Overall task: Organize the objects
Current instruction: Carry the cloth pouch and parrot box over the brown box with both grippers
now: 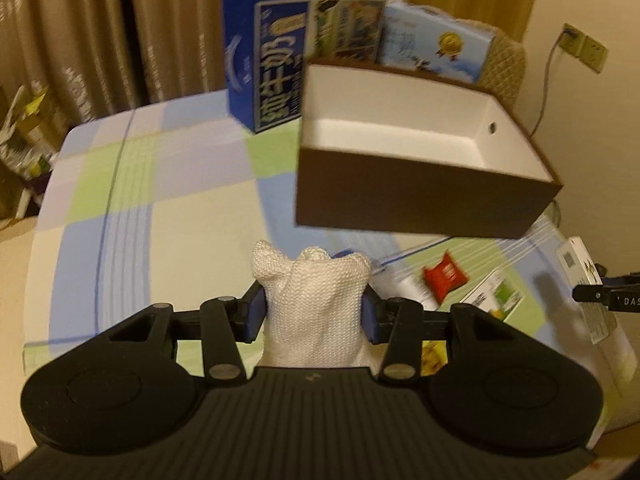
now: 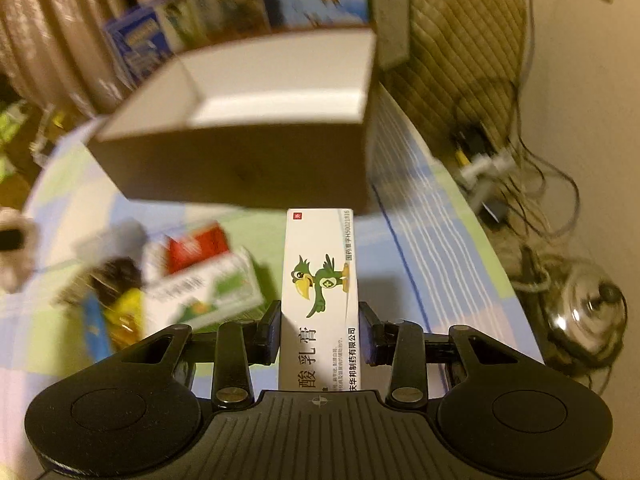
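In the left wrist view, the left gripper (image 1: 312, 316) is clamped on a white knitted pouch (image 1: 314, 304) at lower centre. Only the right wrist view shows the right gripper (image 2: 319, 334) pinching a white ointment carton (image 2: 320, 300) with a green bird. Beyond both, an open brown box (image 1: 420, 200) sits on the checked tablecloth (image 1: 160, 200). A red packet (image 1: 445, 277) lies right of the pouch; a blue carton (image 1: 264, 60) stands at the top.

The ointment box (image 2: 320, 300) in your right gripper (image 2: 319, 330) reads "酸乳膏", "制药有限公司", "国药准字H50021816" and a red "外" square. "DAS" shows on the black gripper part (image 1: 616, 298) at the left view's edge.
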{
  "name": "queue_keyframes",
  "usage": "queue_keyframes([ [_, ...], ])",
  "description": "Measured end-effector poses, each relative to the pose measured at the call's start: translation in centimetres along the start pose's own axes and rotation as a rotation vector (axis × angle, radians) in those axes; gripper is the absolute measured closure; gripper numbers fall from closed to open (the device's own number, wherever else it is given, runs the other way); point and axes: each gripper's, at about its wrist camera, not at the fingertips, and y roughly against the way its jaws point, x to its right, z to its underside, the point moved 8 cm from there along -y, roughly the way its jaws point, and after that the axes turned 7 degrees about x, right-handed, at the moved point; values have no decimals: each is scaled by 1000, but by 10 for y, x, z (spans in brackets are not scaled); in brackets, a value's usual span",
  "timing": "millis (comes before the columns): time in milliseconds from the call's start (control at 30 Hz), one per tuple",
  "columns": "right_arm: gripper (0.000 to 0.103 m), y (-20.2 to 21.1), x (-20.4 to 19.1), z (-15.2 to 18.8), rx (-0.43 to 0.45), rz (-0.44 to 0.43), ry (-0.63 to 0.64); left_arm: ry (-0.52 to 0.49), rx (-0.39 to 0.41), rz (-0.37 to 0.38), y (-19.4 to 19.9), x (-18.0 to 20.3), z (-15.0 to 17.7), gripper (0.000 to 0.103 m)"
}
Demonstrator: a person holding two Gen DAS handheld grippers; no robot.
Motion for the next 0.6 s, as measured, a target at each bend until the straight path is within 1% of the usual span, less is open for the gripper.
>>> queue_keyframes([
  [200,68,9,-32,-55,82,-98,34,-55,50,58,-13,27,-43,61],
  [367,68,0,-57,-102,142,-154,75,-97,89,97,-32,51,-80,61],
  [433,68,-7,-63,-118,155,-169,75,-112,97,105,-43,60,-95,61],
  [600,68,-31,-68,-147,181,-170,83,-129,99,126,-69,77,-120,61],
])
